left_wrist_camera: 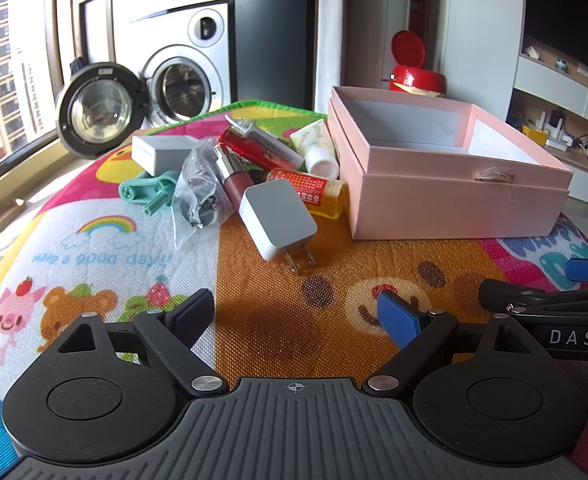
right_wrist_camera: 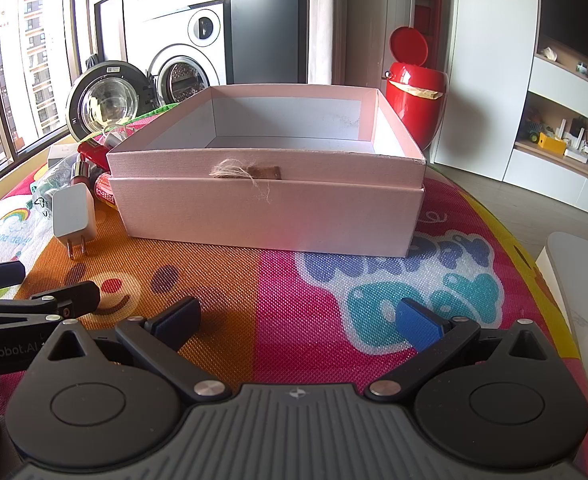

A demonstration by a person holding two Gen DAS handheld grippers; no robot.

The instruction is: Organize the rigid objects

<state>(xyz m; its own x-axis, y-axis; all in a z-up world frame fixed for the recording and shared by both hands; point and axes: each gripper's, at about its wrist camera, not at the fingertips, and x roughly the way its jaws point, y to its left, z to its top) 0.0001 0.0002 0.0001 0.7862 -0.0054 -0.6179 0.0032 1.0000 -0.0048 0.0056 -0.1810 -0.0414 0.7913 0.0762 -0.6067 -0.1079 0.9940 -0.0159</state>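
An open, empty pink box [left_wrist_camera: 453,196] stands on a colourful mat [left_wrist_camera: 254,320]; it also shows in the right wrist view [right_wrist_camera: 270,212]. Left of it lies a pile: a white charger plug [left_wrist_camera: 278,220], a yellow bottle with a red label [left_wrist_camera: 313,192], a pink lip gloss [left_wrist_camera: 234,176], a red lighter [left_wrist_camera: 254,148], a white tube [left_wrist_camera: 317,148], a clear bag [left_wrist_camera: 198,196], a teal plastic part [left_wrist_camera: 150,192] and a white block [left_wrist_camera: 158,152]. My left gripper [left_wrist_camera: 297,312] is open and empty, short of the plug. My right gripper [right_wrist_camera: 297,320] is open and empty before the box.
A red bin [right_wrist_camera: 413,92] with its lid up stands behind the box. A washing machine [left_wrist_camera: 182,80] with an open door is at the back left. The plug [right_wrist_camera: 74,216] shows left of the box in the right wrist view. Shelves [right_wrist_camera: 565,128] are at the right.
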